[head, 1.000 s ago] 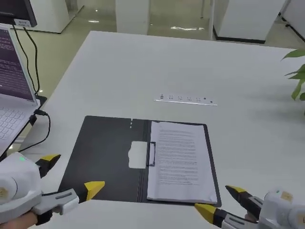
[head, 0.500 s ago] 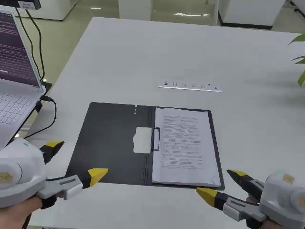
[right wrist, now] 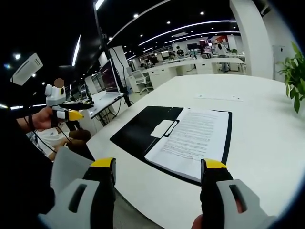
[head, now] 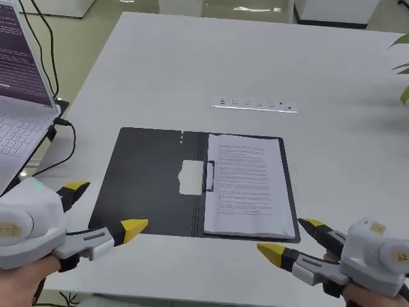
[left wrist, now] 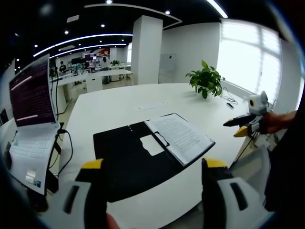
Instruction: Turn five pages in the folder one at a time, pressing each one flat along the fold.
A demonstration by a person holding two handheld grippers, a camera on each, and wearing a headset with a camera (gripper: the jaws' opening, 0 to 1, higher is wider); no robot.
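The big white table (head: 192, 57) lies under the open black folder (head: 147, 185). The stack of pages (head: 246, 185) sits flat and neat in the folder's right half, with none turned yet, so I think the first turn is about to start. Next, only the top one must be pinched near the folder's right edge and lifted alone. The left gripper (head: 105, 206) and right gripper (head: 289, 237) hover by the folder's front corners, jaws wide, holding nothing.

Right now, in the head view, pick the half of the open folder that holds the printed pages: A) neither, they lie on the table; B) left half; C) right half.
C: the printed pages lie on the right half of the black folder.
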